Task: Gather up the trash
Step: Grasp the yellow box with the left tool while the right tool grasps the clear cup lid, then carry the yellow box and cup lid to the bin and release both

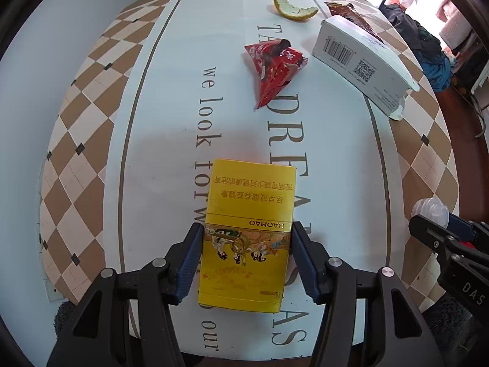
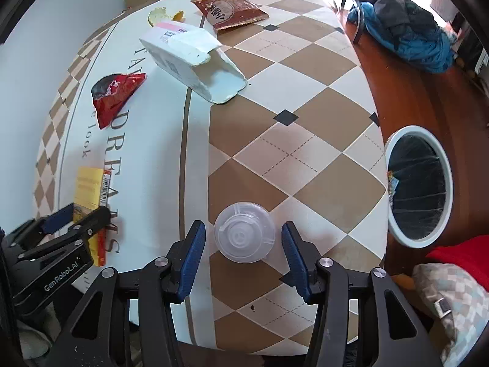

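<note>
Left gripper (image 1: 247,238) clamps the yellow box (image 1: 247,232); right gripper (image 2: 241,238) open around the plastic lid (image 2: 244,235), near tablecloth (image 2: 275,153) edge; bin (image 2: 418,186) contents unclear.

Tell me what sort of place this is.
Probably a room in a home: a table under a checked cloth printed with words, a lined trash bin on the wood floor beside it, and clothes heaped by a bright window.

"HAOMAO" on the yellow cigarette pack (image 1: 247,232), "GenRobot.AI" on the left gripper (image 2: 75,218), "DAS" on the right gripper (image 1: 440,229).
</note>
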`<state>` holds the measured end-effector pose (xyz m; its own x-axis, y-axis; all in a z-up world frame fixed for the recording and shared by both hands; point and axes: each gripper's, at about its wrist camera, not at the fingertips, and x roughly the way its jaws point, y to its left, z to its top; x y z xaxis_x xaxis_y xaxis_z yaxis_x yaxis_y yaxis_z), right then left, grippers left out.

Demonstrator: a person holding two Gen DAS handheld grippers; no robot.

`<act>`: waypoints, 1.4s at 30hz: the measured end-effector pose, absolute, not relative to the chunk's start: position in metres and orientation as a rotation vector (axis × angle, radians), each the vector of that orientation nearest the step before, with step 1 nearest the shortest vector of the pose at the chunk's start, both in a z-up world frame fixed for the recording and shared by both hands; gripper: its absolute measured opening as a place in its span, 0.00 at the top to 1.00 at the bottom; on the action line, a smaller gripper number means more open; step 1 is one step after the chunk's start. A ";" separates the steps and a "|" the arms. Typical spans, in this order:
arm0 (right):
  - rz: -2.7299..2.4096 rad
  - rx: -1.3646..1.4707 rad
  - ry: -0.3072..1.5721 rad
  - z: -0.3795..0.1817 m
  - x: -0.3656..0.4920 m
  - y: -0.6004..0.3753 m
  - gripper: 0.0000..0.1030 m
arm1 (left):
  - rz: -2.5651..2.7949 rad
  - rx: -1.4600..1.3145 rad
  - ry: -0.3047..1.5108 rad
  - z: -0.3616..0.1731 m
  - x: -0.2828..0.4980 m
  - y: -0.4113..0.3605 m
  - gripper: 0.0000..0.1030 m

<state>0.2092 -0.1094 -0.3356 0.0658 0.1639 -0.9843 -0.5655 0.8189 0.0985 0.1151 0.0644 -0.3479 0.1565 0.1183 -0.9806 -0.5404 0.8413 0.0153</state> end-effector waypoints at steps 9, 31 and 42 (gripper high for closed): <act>0.572 -0.336 1.357 -0.323 0.209 -0.116 0.58 | 0.515 -0.331 1.297 -0.321 0.117 0.042 0.48; 0.436 -0.073 1.056 -0.166 0.278 -0.292 0.58 | 0.212 -0.223 0.988 -0.163 0.241 -0.114 0.48; 0.192 -0.010 1.178 -0.246 0.356 -0.436 0.58 | -0.052 -0.245 1.169 -0.249 0.362 -0.233 0.48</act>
